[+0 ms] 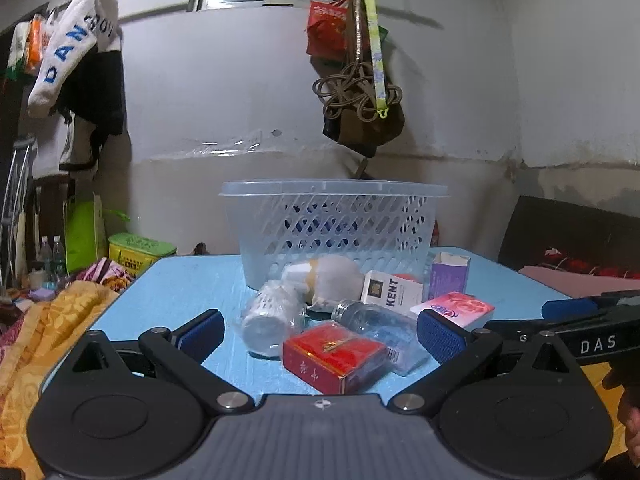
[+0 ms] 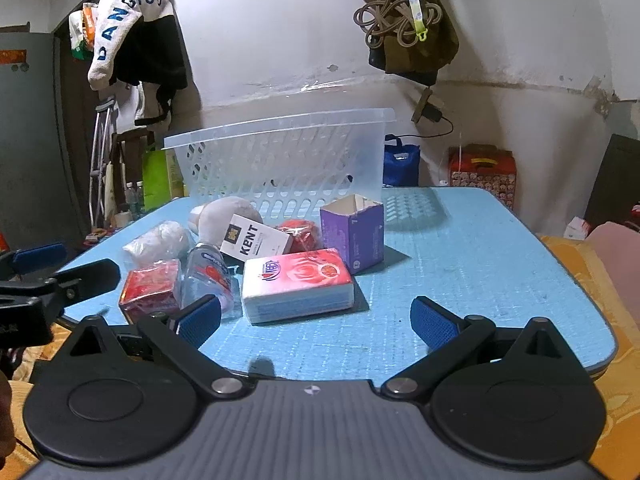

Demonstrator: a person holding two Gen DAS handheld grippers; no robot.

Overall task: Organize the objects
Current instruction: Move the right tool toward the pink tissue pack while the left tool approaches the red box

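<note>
A translucent lattice basket (image 1: 334, 228) (image 2: 280, 160) stands at the back of the blue table (image 1: 180, 288) (image 2: 460, 264). In front of it lie a red box (image 1: 334, 356) (image 2: 150, 286), a clear bottle (image 1: 376, 322) (image 2: 208, 272), a wrapped white bottle (image 1: 268, 316) (image 2: 158, 242), a pale round pouch (image 1: 332, 276) (image 2: 228, 216), a white KENT pack (image 1: 392, 294) (image 2: 256, 238), a pink tissue pack (image 1: 456, 308) (image 2: 298, 284) and an open purple carton (image 1: 448, 276) (image 2: 354, 232). My left gripper (image 1: 320, 334) is open around the red box. My right gripper (image 2: 316, 320) is open, just short of the tissue pack.
The right gripper's arm shows at the right edge of the left wrist view (image 1: 592, 320). An orange patterned cloth (image 1: 48, 340) lies left of the table. Clothes and a bag (image 1: 360, 80) hang on the wall. Bags and a red box (image 2: 482, 172) stand behind the table.
</note>
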